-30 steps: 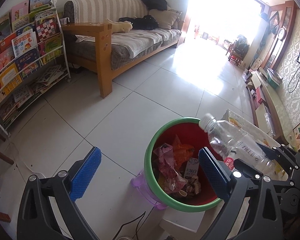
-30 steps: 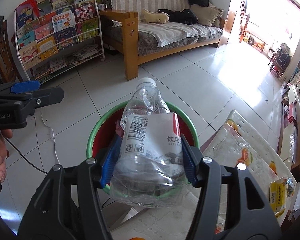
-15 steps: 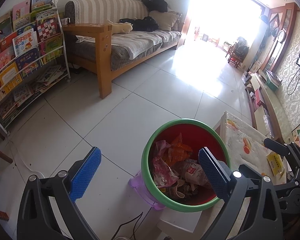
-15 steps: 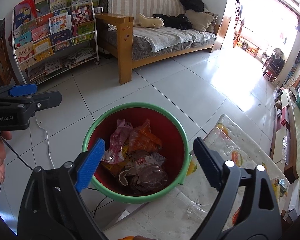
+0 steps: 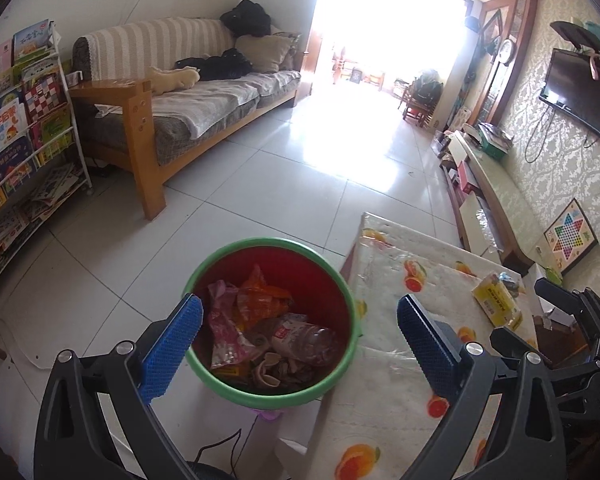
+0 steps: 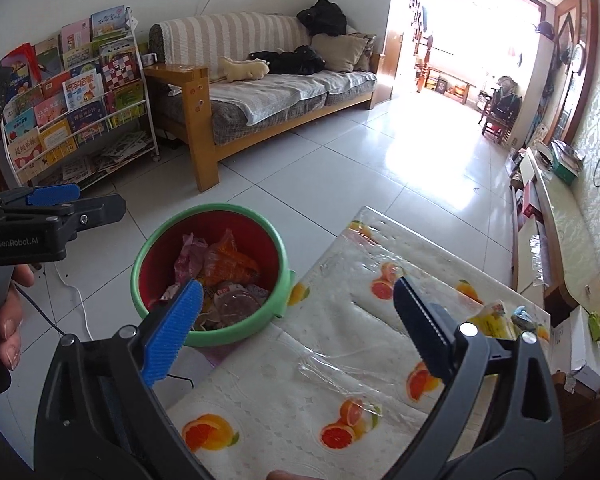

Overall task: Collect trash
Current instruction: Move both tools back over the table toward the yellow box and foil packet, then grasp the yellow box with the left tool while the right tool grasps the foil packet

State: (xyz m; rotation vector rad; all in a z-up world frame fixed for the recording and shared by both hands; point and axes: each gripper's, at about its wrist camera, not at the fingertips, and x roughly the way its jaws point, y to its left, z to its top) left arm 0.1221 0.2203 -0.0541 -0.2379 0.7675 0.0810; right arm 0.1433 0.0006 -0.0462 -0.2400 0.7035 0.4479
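Right tool (image 6: 296, 312), opening wide and empty, has dropped the bottle (image 5: 308, 336) into the bin (image 5: 340, 276).

Both tilt downward: the left hand-held gripper (image 5: 298, 346) gapes empty, the right hand-held gripper (image 6: 300, 330) is opening, empty.

Daylight floods in from the far doorway (image 5: 380, 40), blown out white. Glare on my floor tiles (image 6: 440, 168). Fisheye bends edges; corners black.
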